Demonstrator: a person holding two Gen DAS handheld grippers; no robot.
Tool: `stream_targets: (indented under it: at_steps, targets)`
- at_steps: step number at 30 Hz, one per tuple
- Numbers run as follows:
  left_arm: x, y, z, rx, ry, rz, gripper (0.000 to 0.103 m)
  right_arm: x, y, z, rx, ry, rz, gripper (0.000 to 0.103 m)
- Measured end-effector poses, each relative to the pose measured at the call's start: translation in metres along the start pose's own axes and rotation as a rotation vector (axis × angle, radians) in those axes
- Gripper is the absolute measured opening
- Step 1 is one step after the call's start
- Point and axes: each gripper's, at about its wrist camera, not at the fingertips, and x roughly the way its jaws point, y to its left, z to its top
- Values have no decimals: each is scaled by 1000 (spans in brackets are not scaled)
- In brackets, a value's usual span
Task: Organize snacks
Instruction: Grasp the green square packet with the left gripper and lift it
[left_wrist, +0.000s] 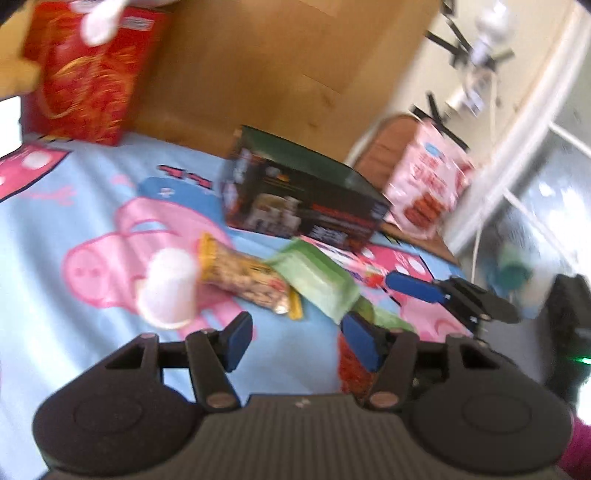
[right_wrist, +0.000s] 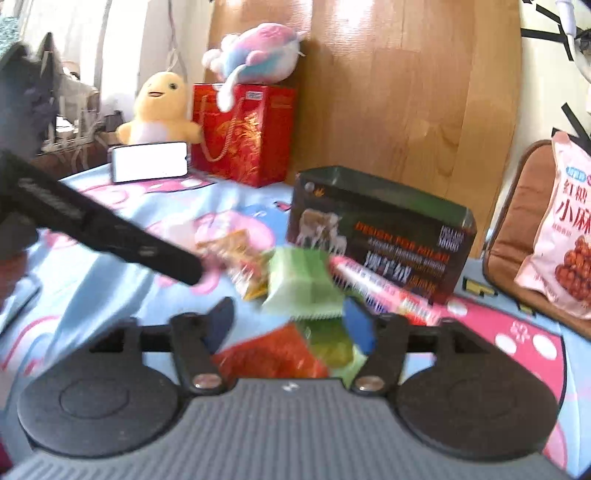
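From the left wrist, the left gripper (left_wrist: 297, 341) hovers over the cartoon-print sheet (left_wrist: 55, 258) with its jaws partly apart and only bare sheet between them; the loose snacks lie just ahead, a peanut packet (left_wrist: 243, 280) overlapped by a green packet (left_wrist: 314, 280), likely heaped beside the open dark tin (left_wrist: 306, 199) for sorting into it. A white cup (left_wrist: 170, 291) lies to their left. From the right wrist, the right gripper (right_wrist: 291, 325) stands wide open, gripping nothing, above a red packet (right_wrist: 266, 354) and the green packet (right_wrist: 299, 280), with a pink stick pack (right_wrist: 376, 284) leaning against the tin (right_wrist: 384, 229).
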Motion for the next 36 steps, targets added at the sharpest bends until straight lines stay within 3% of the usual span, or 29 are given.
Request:
stream_targets:
  at_steps: [3, 5, 8, 9, 11, 13, 15, 16, 19, 21, 24, 28, 31, 33, 34, 36]
  targets:
    - [-7, 10, 0, -43, -4, 5, 56, 31, -2, 9, -8, 37, -39, 79]
    - [-12, 14, -1, -52, -10, 12, 56, 54, -5, 12, 12, 96, -42, 64]
    - [-20, 19, -3, -55, -28, 2, 63, 58, -11, 13, 39, 120, -2, 56]
    - [-22, 20, -3, -57, -33, -12, 64, 50, -12, 14, 51, 112, 32, 52]
    - [-25, 24, -5, -65, -41, -48, 65, 23, -10, 11, 53, 61, 113, 51]
    - [-23, 26, -6, -72, -34, -78, 65, -4, -3, 5, -15, 19, 247, 52]
    - [-17, 26, -8, -76, -22, -72, 65, -18, 10, -3, -95, 33, 357, 53]
    - [-15, 26, -10, -78, -16, -68, 65, -21, 19, -8, -146, 42, 353, 54]
    - [-12, 24, -15, -74, 9, -89, 65, -24, 33, -24, -219, 54, 228, 57]
    - [-10, 21, -17, -55, 24, -96, 65, -27, 26, -31, -149, 63, 201, 57]
    - [-4, 15, -19, -26, 54, -127, 65, -38, 14, -44, -19, 72, 226, 57]
    - [15, 8, -24, -7, 105, -134, 65, -44, 11, -52, 36, 72, 179, 57]
    - [23, 5, -31, -6, 121, -146, 59, -40, 10, -47, 70, 55, 170, 57]
    - [25, 2, -33, -3, 144, -164, 44, -32, 12, -43, 68, 69, 173, 57]
    - [25, 3, -34, -23, 156, -185, 44, -28, 15, -41, 59, 61, 165, 51]
    - [23, 0, -32, -19, 142, -159, 44, -25, 20, -37, 35, 49, 153, 42]
